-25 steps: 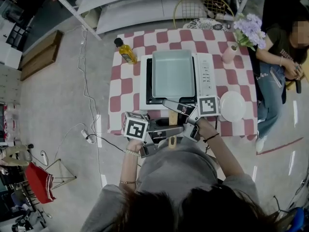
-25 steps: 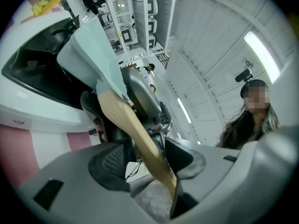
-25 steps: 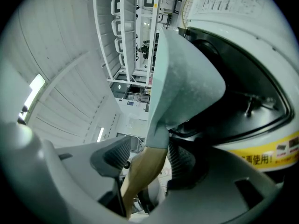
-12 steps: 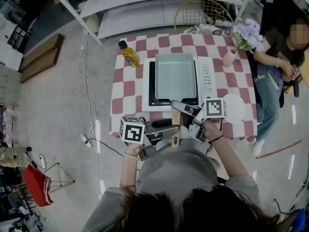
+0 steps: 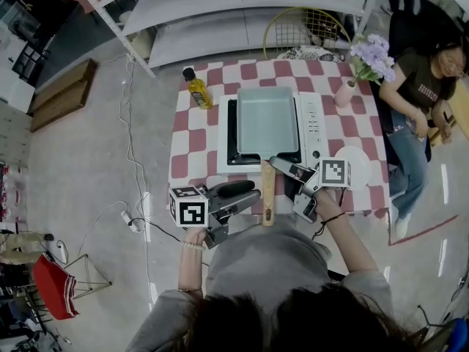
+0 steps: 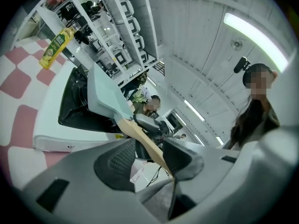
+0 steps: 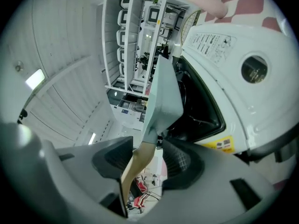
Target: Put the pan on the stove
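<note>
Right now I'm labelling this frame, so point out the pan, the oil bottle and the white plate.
pan [image 5: 267,119], head view, middle of its flat bottom.
oil bottle [image 5: 198,92], head view, its yellow body.
white plate [image 5: 363,166], head view, its bare face.

left tongs, closing, drew back leftward

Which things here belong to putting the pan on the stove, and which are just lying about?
In the job: pan, sitting on the stove; its wooden handle; left gripper and right gripper, jaws closing with the handle between them, not pinched.
Lying about: oil bottle, white plate, vase of flowers, wire basket.
</note>
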`<state>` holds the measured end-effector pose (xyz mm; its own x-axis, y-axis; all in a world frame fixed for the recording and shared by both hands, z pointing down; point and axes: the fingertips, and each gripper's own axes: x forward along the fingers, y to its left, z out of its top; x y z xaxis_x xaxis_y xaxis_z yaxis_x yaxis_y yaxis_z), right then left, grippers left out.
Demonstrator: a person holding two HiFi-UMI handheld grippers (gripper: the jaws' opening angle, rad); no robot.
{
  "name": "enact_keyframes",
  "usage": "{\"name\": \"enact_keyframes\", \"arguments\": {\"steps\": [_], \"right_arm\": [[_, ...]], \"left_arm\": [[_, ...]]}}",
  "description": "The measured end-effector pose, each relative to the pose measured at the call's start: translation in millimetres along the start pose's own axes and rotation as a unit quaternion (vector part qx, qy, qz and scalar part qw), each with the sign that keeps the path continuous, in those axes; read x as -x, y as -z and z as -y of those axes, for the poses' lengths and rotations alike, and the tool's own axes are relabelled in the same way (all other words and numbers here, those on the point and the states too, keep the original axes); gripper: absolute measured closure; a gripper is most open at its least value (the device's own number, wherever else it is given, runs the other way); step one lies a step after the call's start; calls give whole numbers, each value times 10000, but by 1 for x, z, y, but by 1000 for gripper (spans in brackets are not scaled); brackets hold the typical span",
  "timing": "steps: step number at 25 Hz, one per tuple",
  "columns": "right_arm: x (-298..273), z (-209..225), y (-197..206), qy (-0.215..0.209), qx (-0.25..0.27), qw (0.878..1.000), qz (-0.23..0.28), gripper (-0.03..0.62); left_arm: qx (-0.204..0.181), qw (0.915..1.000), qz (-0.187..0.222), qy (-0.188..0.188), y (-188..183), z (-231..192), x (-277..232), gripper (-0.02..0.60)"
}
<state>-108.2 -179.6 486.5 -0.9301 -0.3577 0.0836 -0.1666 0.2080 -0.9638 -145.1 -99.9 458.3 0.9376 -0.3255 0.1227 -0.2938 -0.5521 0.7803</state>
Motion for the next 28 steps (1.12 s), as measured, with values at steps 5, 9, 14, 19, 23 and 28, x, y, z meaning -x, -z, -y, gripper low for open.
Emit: {"name": "enact_keyframes", "arguments": {"steps": [5, 9, 14, 19, 23, 28], "right_arm": [[9, -1, -5, 93, 263, 9994, 202, 414], [12, -11, -8, -59, 434, 9983, 374, 452], [22, -15, -11, 235, 726, 9955, 563, 491], [23, -32, -19, 135, 1116, 9906, 779, 521], [29, -31, -23, 491, 1711, 9808, 802, 545], [36, -35, -34, 759, 2349, 9642, 968, 559]], "left_arm": [[-330, 9992, 26, -241, -5, -2, 5, 439], [-527, 9979, 54, -376, -8, -3, 7, 477], [-956, 9928, 67, -714, -15, -4, 10, 514], [-1385, 9840, 184, -1107, -26, -7, 15, 538], [-1611, 9763, 332, -1409, -34, -10, 21, 545], [-1841, 9673, 459, -1682, -41, -13, 24, 551]]}}
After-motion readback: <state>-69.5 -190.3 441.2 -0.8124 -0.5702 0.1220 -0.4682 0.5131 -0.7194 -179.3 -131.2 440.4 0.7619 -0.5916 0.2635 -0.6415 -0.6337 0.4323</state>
